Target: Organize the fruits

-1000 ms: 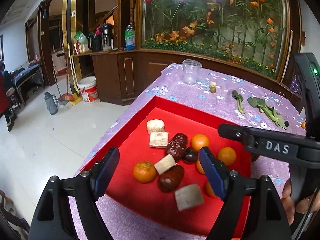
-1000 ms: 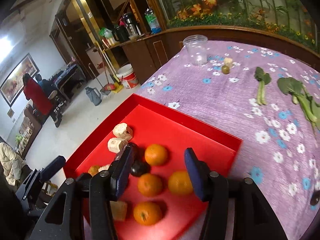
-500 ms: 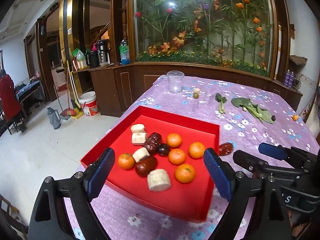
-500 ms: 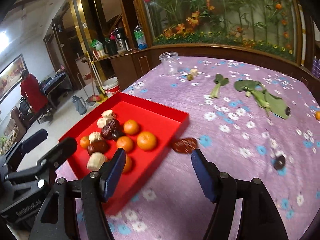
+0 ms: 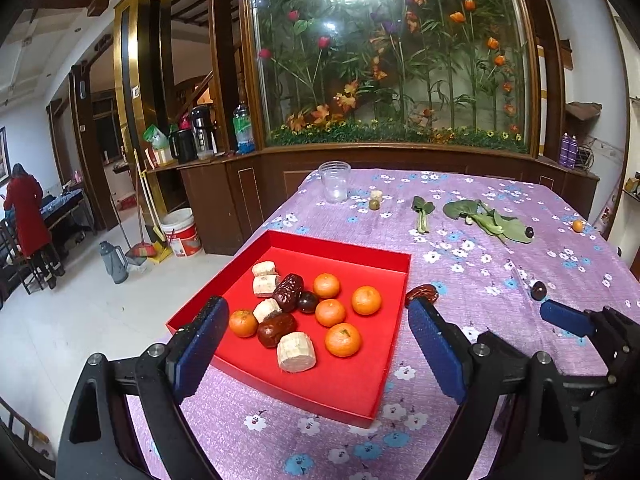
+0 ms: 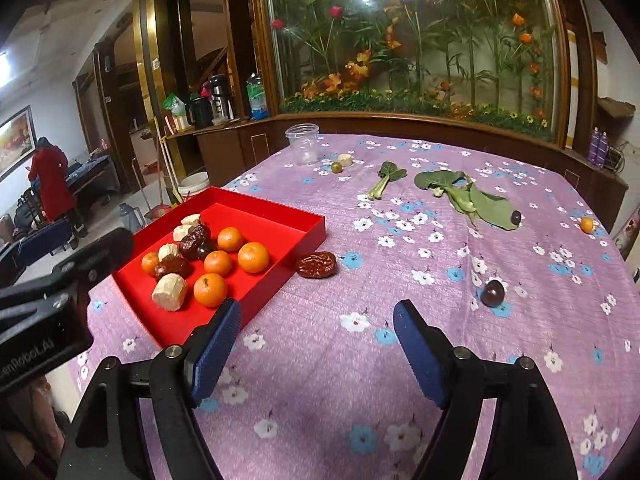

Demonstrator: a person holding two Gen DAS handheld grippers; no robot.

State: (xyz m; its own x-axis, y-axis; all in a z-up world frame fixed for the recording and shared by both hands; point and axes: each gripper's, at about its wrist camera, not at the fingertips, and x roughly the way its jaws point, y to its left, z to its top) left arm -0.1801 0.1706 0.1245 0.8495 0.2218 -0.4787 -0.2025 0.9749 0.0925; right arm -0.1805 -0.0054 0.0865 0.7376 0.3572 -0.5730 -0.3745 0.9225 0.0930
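Hovering over the near edge of the counter [image 6: 400, 240] with its purple flowered cloth, I have both tools empty: the left tool [image 5: 316, 348] stands with its blue pads wide apart in front of the shallow red square tray [image 5: 394, 344], and the right tool [image 6: 316, 344] has just been spreading its pads, now well apart above bare cloth with nothing between them. Inside the tray I see five small orange mandarins [image 5: 343, 339], pale cut cylinder pieces [image 5: 296, 351], two wrinkled dark red dates [image 5: 288, 292] and one small dark round fruit [image 5: 307, 302], all bunched together. A third wrinkled red date [image 6: 317, 265] lies on the cloth just beside the tray's right wall. Further right, a dark round plum-like fruit [image 6: 492, 293] sits alone, and a lone small orange fruit [image 6: 587, 224] rests near the far right edge. Green leafy stalks [image 6: 468, 196] and a clear plastic cup [image 6: 304, 145] lie toward the back.
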